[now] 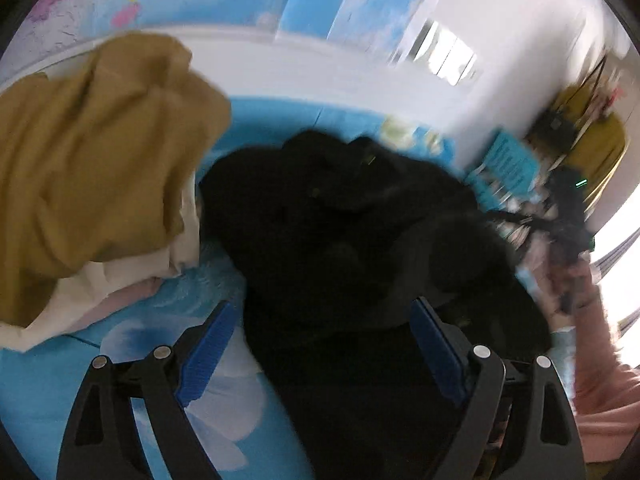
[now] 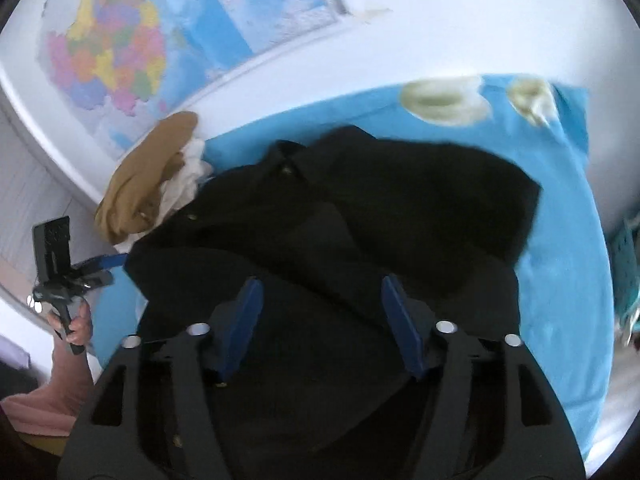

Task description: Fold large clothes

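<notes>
Maps (image 2: 120,64) cover the white wall behind a surface spread with a blue flower-print sheet (image 2: 560,280); whether it is a bed or a bench I cannot tell. On it lies the black garment (image 2: 400,208), rumpled and partly doubled over, with small buttons showing. A mustard cloth (image 1: 100,160) is heaped over pale ones just beside it. The black garment looks soft, limp and fairly heavy, so it would likely sag; taking it at an edge or corner seems best. The left gripper (image 1: 324,344) and right gripper (image 2: 320,320) both hover over the dark cloth with jaws wide, holding nothing.
</notes>
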Action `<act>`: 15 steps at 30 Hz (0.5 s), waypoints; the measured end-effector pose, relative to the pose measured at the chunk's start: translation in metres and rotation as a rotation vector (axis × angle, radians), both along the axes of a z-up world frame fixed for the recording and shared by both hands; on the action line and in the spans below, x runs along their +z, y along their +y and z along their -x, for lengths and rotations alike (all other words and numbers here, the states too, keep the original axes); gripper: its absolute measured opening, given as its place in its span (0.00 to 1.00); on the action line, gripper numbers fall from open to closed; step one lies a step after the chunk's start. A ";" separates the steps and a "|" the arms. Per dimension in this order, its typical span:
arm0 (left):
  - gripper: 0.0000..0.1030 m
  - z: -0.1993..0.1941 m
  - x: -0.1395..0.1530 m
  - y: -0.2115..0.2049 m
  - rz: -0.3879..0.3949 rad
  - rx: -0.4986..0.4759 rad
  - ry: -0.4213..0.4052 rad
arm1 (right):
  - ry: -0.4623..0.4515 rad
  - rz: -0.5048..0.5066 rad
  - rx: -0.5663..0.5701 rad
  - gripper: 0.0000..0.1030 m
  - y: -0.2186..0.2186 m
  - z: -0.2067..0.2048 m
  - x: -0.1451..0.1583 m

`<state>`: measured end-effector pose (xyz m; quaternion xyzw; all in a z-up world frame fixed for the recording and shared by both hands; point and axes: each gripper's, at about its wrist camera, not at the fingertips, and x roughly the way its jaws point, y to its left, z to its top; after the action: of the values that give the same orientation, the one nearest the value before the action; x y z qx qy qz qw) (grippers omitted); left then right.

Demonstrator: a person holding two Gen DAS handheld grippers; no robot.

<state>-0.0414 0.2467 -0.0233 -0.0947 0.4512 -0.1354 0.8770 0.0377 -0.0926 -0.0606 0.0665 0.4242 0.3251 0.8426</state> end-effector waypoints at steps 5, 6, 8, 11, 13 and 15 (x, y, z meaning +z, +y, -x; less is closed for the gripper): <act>0.83 -0.012 -0.019 0.005 0.068 -0.008 0.054 | -0.157 0.080 0.108 0.92 0.017 0.044 0.002; 0.82 -0.014 -0.018 0.005 0.079 -0.004 0.050 | -0.183 0.116 0.128 0.94 0.013 0.049 0.001; 0.66 -0.017 -0.015 0.005 0.107 -0.017 0.042 | -0.195 0.190 0.143 0.94 0.016 0.052 -0.011; 0.26 -0.026 -0.006 -0.003 0.094 -0.018 0.025 | -0.158 0.212 0.153 0.30 0.016 0.047 -0.026; 0.21 -0.034 0.006 -0.004 0.081 0.009 -0.008 | -0.121 0.115 0.156 0.14 0.004 0.044 -0.020; 0.21 -0.047 0.020 -0.005 0.124 0.037 -0.019 | -0.170 0.048 0.143 0.10 -0.009 0.045 0.003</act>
<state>0.0052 0.2421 -0.0035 -0.1562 0.4315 -0.1477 0.8761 -0.0075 -0.1021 -0.0574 -0.0120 0.3627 0.3783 0.8515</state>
